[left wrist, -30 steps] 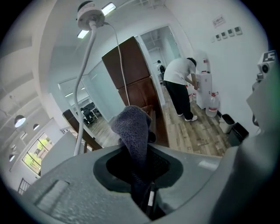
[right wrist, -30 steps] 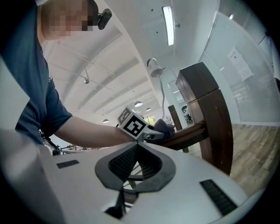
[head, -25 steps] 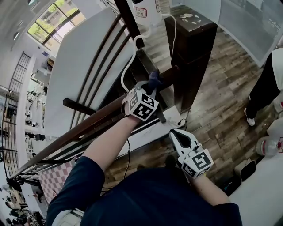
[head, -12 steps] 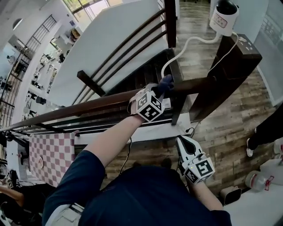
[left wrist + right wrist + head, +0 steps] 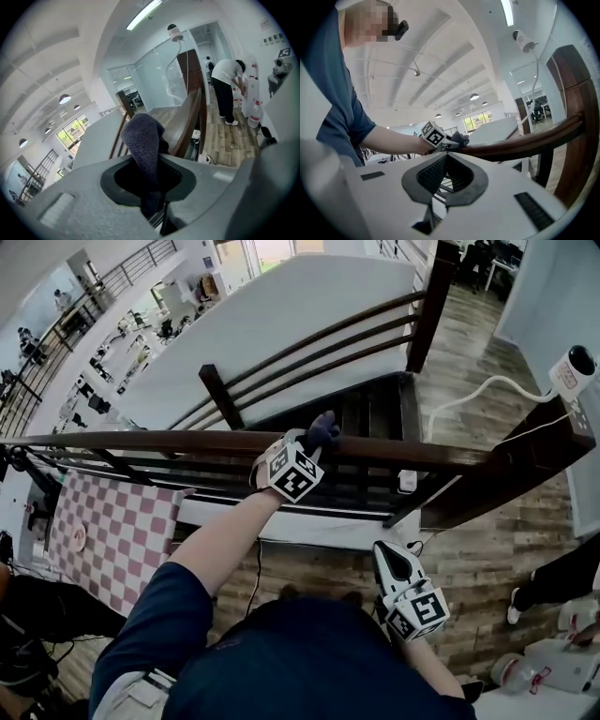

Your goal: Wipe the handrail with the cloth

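A dark brown wooden handrail (image 5: pixel 187 440) runs across the head view from the left edge to a thick post (image 5: pixel 525 474) at the right. My left gripper (image 5: pixel 314 442) is shut on a dark blue-grey cloth (image 5: pixel 323 427) and presses it on top of the rail. In the left gripper view the cloth (image 5: pixel 143 145) sticks up out of the jaws, with the handrail (image 5: pixel 185 124) running away behind it. My right gripper (image 5: pixel 386 559) hangs low beside my body, shut and empty. In the right gripper view the handrail (image 5: pixel 520 140) curves past with the cloth (image 5: pixel 459 138) on it.
Below the rail are dark horizontal bars (image 5: pixel 309 493) and a white ledge (image 5: pixel 309 526). A checked cloth (image 5: pixel 103 531) lies at lower left. A white cable (image 5: pixel 478 390) runs to a white device (image 5: pixel 570 373) on the post. A person (image 5: pixel 227 89) stands further along the wooden floor.
The head view has swung leftward along the rail, so the post has shifted right. My left gripper with the cloth has slid left along the handrail. The right gripper has stayed low.
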The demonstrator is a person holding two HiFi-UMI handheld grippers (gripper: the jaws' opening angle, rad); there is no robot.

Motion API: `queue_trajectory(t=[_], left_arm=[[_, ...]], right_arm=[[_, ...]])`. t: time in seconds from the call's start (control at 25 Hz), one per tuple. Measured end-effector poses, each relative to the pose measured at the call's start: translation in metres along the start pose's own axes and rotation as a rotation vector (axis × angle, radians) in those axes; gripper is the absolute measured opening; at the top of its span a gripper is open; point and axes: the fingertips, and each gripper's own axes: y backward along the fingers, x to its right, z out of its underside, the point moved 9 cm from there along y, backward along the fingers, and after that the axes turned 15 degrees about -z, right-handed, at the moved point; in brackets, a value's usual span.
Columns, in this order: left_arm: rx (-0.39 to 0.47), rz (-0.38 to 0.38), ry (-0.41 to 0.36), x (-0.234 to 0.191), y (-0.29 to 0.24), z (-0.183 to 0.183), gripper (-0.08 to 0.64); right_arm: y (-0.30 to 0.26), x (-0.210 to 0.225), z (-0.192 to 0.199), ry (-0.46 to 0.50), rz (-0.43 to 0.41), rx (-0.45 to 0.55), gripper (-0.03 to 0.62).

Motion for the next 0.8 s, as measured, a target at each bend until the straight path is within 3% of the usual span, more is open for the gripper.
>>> queue_trajectory(t=[0.36, 0.8], left_arm=[[-0.063, -0.121, 0.105, -0.093, 0.034, 0.105, 0.064], [-0.016, -0.137, 0.189, -0.123, 0.049, 0.143, 0.064]], right_arm=[[-0.074, -0.053, 0.002, 0.046, -0.068, -0.067, 0.011], [-0.116, -0.085, 0.008, 0.075, -0.067, -0.078, 0.011]])
